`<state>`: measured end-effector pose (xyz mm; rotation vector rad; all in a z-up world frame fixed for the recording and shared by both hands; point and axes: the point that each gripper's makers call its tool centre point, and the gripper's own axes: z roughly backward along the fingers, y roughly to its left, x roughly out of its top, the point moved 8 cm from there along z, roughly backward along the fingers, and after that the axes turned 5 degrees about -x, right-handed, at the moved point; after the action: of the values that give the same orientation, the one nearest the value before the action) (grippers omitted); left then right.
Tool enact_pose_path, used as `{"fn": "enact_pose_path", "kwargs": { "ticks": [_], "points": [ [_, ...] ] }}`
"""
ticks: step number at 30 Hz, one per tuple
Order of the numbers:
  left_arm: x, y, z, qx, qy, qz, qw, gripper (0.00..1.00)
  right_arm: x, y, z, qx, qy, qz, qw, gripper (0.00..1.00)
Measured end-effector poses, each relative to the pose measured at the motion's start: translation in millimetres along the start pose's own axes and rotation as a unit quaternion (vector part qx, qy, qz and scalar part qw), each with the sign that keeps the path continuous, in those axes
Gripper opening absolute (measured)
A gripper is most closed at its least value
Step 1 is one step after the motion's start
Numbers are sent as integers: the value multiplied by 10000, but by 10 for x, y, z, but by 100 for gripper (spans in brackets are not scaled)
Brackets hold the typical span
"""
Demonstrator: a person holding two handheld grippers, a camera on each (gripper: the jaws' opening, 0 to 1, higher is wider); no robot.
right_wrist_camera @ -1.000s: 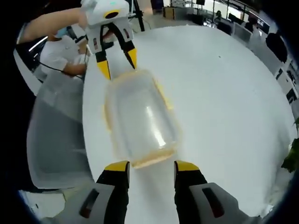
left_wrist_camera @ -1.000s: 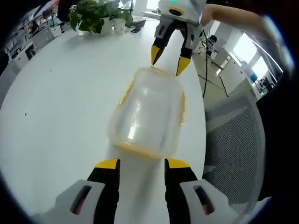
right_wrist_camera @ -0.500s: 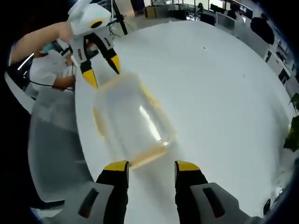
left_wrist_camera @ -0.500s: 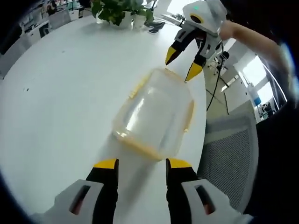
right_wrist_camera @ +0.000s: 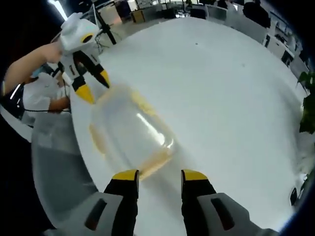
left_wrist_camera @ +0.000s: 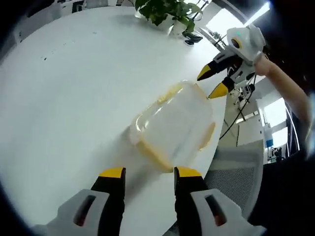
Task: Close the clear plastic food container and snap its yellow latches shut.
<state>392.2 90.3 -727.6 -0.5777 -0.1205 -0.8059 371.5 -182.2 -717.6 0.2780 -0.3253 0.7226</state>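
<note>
A clear plastic food container (left_wrist_camera: 173, 124) with yellow latches lies on the white round table (left_wrist_camera: 74, 93), lid on. In the left gripper view my left gripper (left_wrist_camera: 146, 173) stands open just short of the container's near end, nothing between its jaws. My right gripper (left_wrist_camera: 213, 81) shows at the container's far end, jaws apart, tips close to the rim. In the right gripper view the container (right_wrist_camera: 129, 132) sits ahead of my open right gripper (right_wrist_camera: 160, 175), and the left gripper (right_wrist_camera: 93, 85) stands open at its far end.
The container lies near the table's edge, beside a grey mesh chair (left_wrist_camera: 236, 172). Potted plants (left_wrist_camera: 165, 10) and a dark object stand at the table's far side. A person's arm (left_wrist_camera: 285, 93) holds the right gripper. A person in white sits beyond the table (right_wrist_camera: 42, 96).
Both views have swung round, so the container now lies more slantwise in them. Both grippers stay open at opposite ends of the container, which seems to rest in the same place.
</note>
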Motion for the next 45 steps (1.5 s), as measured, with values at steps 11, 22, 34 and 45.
{"fn": "enact_pose_path", "kwargs": {
  "ticks": [11,22,34,45],
  "points": [
    [-2,5,9,123,-149,542,9983,38,15,29,-1,19,-17,-540,9985,32],
    [-44,21,20,262,-391,1160,9921,37,-17,53,-22,-62,-131,-1083,9940,31],
    [-19,10,9,375,-581,1445,9871,33,-14,79,-44,-111,-177,-1282,9915,29],
    [-9,3,-18,492,-594,1509,9855,35,-15,99,-58,-74,-172,-1333,9909,29]
  ]
}}
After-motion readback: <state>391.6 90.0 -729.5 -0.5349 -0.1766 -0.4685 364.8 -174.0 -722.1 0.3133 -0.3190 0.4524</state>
